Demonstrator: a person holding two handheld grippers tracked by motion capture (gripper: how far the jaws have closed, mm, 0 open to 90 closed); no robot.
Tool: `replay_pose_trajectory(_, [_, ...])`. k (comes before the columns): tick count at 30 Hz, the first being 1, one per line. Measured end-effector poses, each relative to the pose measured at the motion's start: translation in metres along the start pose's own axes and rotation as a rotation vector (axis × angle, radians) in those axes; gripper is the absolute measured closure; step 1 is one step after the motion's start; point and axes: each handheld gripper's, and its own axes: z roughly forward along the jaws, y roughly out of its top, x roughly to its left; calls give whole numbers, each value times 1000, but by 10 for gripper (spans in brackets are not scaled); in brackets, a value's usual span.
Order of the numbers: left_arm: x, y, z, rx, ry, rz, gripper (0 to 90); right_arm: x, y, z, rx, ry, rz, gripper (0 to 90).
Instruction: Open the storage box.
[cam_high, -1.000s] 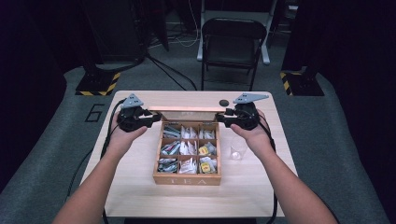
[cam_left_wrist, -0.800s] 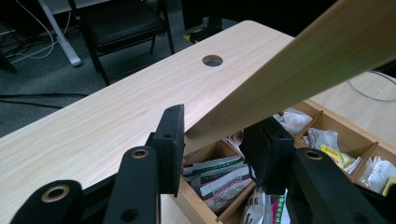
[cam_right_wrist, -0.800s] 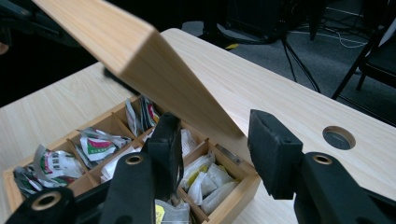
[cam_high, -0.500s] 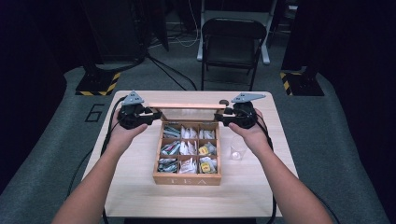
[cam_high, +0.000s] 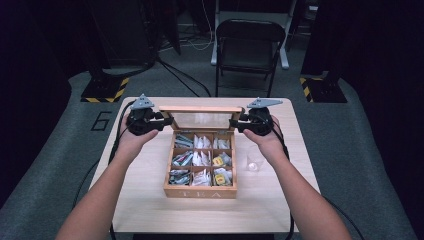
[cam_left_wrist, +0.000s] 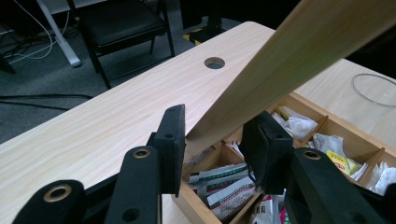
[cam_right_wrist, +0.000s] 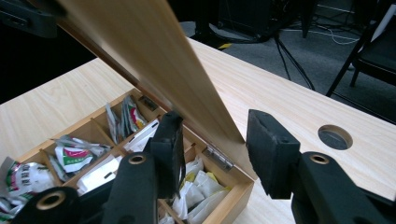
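Lid (cam_high: 202, 120) of tea box (cam_high: 200, 191) half-raised; left gripper (cam_high: 165, 121) clamps its edge, right gripper (cam_high: 236, 123) straddles loosely; lift both evenly.

Wooden tea box (cam_high: 200, 190) on the desk, lettered "TEA" on its near front wall, standing square near the middle of the top; divided into nine compartments in three rows, each stuffed with paper tea sachets (cam_high: 202, 158), white, green and yellow; hinged lid (cam_high: 202, 109) raised on the far edge, near upright, a light wooden frame around a clear pane; small metal hinge (cam_right_wrist: 219, 157) visible at the back corner.
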Motion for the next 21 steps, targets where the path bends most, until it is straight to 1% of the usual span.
replay_pose_trajectory(3, [1,1,1,-1,-1,-4,605,-1,1,2,-2,-6,0,572])
replay_pose_trajectory(4, [2,1,2,-12,5,-5,606,-2,2,2,-1,-4,1,574])
replay_pose_trajectory(5, [2,1,2,-12,3,-7,607,-4,2,3,-3,-2,-4,574])
replay_pose_trajectory(7, [4,1,3,-20,2,-3,605,-4,4,4,0,-2,2,576])
replay_pose_trajectory(9, [5,1,5,-21,-1,-11,603,-5,5,4,1,-5,9,577])
replay_pose_trajectory(12, [7,-1,9,-6,4,-9,601,-6,6,5,-4,-6,13,578])
replay_pose_trajectory(17, [11,-5,18,-2,0,-30,600,-7,6,7,-12,-8,24,582])
replay_pose_trajectory(21, [14,-7,24,1,6,-29,599,-8,8,8,-10,-12,21,586])
